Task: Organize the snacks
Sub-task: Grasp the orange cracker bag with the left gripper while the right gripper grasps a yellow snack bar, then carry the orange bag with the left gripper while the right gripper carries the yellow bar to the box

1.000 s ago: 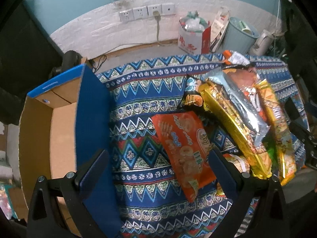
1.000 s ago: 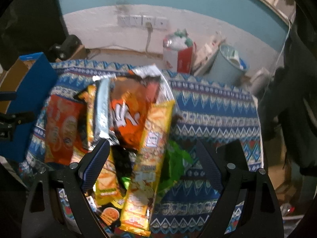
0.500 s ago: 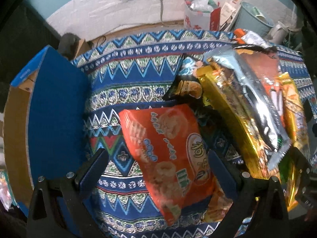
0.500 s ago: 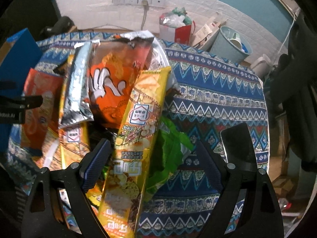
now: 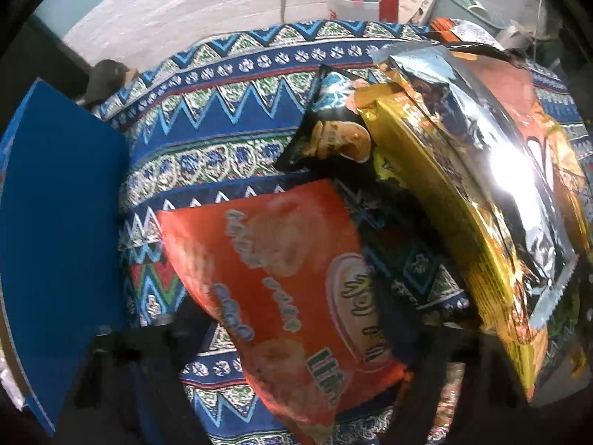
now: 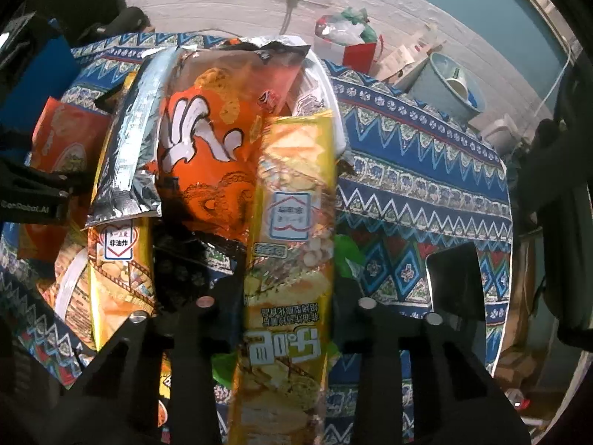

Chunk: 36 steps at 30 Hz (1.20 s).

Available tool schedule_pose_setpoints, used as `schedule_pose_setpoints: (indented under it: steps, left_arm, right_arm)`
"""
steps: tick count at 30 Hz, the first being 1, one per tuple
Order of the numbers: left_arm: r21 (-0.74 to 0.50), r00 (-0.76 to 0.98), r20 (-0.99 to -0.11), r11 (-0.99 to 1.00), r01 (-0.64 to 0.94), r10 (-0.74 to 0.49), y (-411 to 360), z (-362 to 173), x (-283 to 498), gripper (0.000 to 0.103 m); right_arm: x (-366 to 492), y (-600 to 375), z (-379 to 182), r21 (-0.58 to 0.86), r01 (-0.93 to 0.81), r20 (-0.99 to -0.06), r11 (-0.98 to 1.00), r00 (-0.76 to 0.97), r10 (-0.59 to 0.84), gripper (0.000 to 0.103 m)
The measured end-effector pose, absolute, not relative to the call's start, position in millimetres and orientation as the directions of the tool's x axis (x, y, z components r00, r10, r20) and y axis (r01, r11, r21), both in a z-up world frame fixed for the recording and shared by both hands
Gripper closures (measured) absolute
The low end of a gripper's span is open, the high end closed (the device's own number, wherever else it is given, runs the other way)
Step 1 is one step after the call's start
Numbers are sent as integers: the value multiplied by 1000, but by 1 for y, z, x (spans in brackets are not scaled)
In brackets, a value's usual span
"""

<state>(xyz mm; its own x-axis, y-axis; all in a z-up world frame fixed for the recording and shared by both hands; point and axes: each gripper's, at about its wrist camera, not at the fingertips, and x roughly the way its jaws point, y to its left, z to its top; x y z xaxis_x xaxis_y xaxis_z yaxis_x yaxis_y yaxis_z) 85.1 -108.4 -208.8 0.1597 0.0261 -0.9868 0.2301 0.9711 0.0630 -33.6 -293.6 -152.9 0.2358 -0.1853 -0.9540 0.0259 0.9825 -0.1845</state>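
Observation:
A red snack bag (image 5: 281, 278) lies on the patterned tablecloth (image 5: 222, 118). My left gripper (image 5: 296, 328) points down over it, blurred, its jaws closing with a pad touching each long edge of the bag. The right wrist view shows a long yellow snack pack (image 6: 292, 193) on top of the pile. My right gripper (image 6: 287, 319) is shut on that pack's lower half. My left gripper (image 6: 33, 200) shows at this view's left edge, over the red snack bag (image 6: 70, 137).
A blue cardboard box (image 5: 55, 241) stands just left of the red bag. Gold (image 5: 444, 204), silver (image 5: 500, 148), black (image 5: 333, 129), orange (image 6: 207, 141) and green (image 6: 346, 252) packs are piled together. A dark flat slab (image 6: 456, 278) lies at right. A bin (image 6: 448, 85) stands behind.
Both grippers came down onto the pile. The left jaws moved in from wide open to the red bag's edges. The right jaws went from wide open to shut on the yellow pack.

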Motion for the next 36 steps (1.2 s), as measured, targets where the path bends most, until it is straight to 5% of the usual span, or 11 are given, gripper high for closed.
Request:
schedule_pose_setpoints:
  steps: [2, 8, 36]
  left_arm:
    - [25, 157, -988, 974, 224, -10, -104, -211, 82, 49]
    - [35, 187, -982, 964, 263, -16, -103, -204, 68, 65]
    - [74, 415, -906, 931, 357, -87, -74, -89, 25, 69]
  right_arm:
    - [-34, -298, -151, -163, 39, -957, 986, 238, -167, 74]
    - [-37, -307, -141, -116, 76, -955, 990, 265, -132, 74]
    - [-40, -290, -58, -14, 92, -881, 996, 470, -56, 74]
